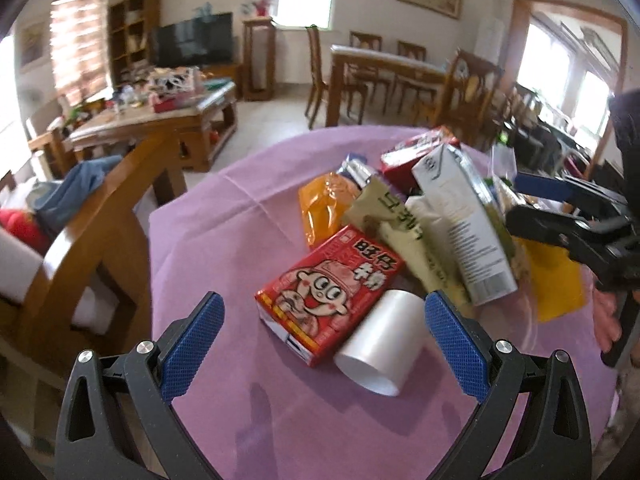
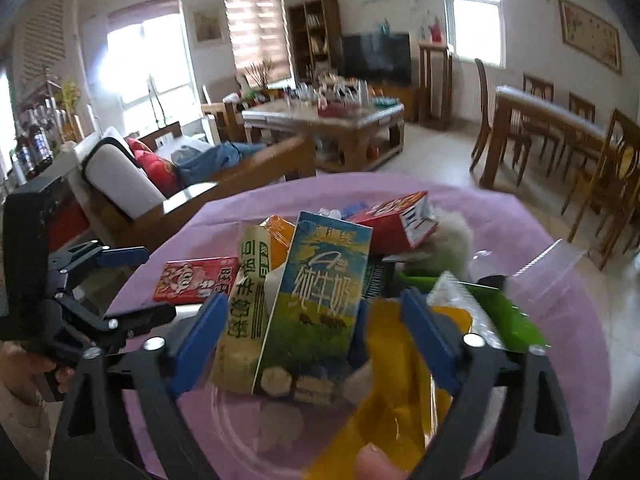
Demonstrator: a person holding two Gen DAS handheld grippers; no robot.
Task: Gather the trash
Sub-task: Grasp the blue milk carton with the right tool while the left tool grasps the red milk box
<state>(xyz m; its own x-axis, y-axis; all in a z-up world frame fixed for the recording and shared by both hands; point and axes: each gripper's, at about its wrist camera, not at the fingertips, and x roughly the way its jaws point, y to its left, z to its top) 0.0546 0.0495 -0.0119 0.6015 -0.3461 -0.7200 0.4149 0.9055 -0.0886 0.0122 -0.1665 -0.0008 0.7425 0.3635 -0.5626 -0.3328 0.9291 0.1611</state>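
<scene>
A pile of trash lies on a round table with a purple cloth [image 1: 224, 240]. A red drink box [image 1: 328, 292] and a white paper cup [image 1: 380, 344] on its side lie between the fingers of my open left gripper [image 1: 324, 320]. Behind them are a white-blue milk carton [image 1: 460, 224], a beige wrapper [image 1: 404, 232] and an orange pouch [image 1: 324, 204]. My right gripper [image 2: 312, 320] is open around the milk carton [image 2: 320, 288], with a yellow wrapper [image 2: 392, 392] at its right finger. The left gripper [image 2: 120, 284] shows at the left in the right wrist view.
A clear plastic bag [image 2: 548, 272] and green packaging [image 2: 496, 312] lie at the right of the pile. A second red box [image 2: 396, 220] is at the back. A wooden sofa arm [image 1: 100, 216] stands left of the table; a dining table with chairs [image 1: 392, 72] is beyond.
</scene>
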